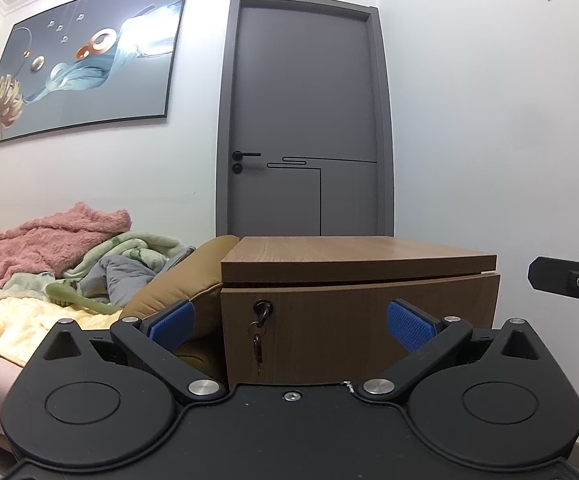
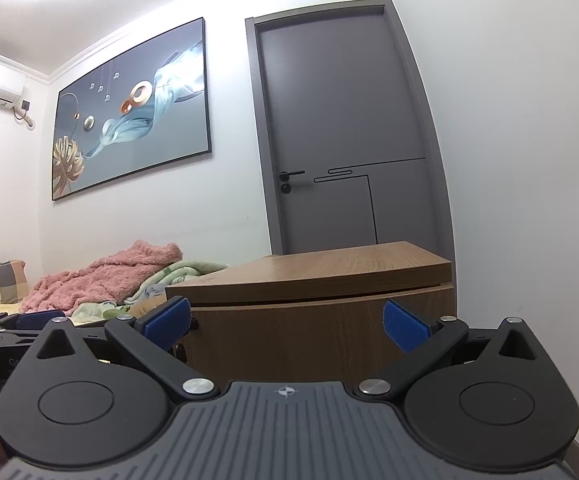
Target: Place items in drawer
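A wooden bedside cabinet (image 1: 353, 320) stands ahead with its drawer front shut; a key (image 1: 262, 312) hangs in the lock at its upper left. My left gripper (image 1: 291, 326) is open and empty, a short way in front of the drawer front. My right gripper (image 2: 287, 322) is open and empty, facing the same cabinet (image 2: 321, 328) from the right. Part of the right gripper shows at the right edge of the left wrist view (image 1: 569, 280). A green comb-like item (image 1: 77, 300) lies on the bed.
A bed with a pink blanket (image 1: 41, 240), green and grey bedding and a yellow sheet (image 1: 17, 320) lies to the left. A tan padded bed frame (image 1: 169, 292) touches the cabinet. A grey door (image 1: 305, 128) and white walls stand behind.
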### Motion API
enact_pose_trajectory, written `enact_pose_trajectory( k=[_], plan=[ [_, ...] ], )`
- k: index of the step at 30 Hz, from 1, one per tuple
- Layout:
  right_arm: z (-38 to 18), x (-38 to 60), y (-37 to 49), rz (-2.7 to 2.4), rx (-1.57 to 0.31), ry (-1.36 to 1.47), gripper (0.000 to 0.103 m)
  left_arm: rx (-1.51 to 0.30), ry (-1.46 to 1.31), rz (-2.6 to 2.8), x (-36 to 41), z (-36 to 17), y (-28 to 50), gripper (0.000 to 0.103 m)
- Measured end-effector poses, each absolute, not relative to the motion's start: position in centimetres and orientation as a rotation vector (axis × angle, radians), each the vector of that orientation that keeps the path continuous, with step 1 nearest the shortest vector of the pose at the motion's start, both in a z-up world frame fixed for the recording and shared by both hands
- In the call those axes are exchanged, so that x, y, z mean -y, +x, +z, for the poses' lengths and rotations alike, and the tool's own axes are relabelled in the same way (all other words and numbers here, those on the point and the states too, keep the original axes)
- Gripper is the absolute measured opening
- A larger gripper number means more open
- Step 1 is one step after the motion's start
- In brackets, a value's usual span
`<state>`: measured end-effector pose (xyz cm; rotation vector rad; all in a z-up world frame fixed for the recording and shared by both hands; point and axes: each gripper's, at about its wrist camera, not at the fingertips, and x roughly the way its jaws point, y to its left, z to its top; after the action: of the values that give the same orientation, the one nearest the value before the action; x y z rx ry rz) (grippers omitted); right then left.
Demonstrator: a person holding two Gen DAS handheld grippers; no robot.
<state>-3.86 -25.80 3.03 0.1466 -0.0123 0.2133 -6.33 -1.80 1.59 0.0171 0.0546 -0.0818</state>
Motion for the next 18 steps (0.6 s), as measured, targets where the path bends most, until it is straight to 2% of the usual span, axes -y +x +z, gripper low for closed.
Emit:
enact_pose_trajectory(
  k=[18],
  plan=[
    [3.10,25.57,-3.94,0.180,-0.002,0.139,0.103,-0.055,0.021,-0.073,1.72,1.55,-6.11,0.102]
  ],
)
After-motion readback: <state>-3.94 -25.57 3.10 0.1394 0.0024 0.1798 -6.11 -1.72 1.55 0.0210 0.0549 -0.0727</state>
